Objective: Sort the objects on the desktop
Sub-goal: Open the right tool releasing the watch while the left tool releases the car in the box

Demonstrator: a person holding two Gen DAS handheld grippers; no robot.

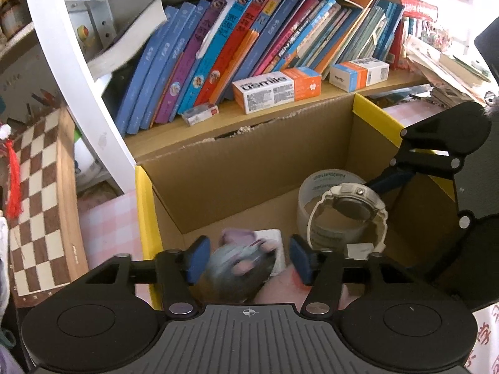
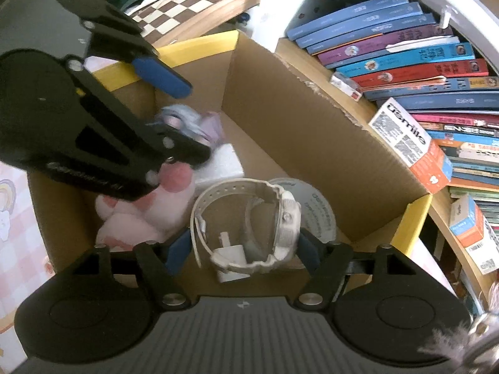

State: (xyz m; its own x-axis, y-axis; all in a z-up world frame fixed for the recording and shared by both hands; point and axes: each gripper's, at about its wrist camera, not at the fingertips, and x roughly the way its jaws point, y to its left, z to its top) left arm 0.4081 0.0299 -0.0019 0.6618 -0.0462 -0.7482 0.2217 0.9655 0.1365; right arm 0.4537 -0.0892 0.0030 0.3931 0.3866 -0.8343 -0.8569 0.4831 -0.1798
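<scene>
Cardboard box: open-topped, yellow-edged, near the bookshelf.
Left claw: parted over the box, pads clear of a blurred grey-purple plush toy between them.
Right claw: pads flank a white wristwatch; contact unclear.
Tape roll: inside the box, behind the wristwatch.

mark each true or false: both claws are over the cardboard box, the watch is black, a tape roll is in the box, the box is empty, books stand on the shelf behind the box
1. Both claws are over the cardboard box: true, the left claw and the right claw both reach over it.
2. The watch is black: false, it is white.
3. A tape roll is in the box: true.
4. The box is empty: false, it also holds a grey-blue plush toy and a pink plush toy.
5. Books stand on the shelf behind the box: true.
</scene>
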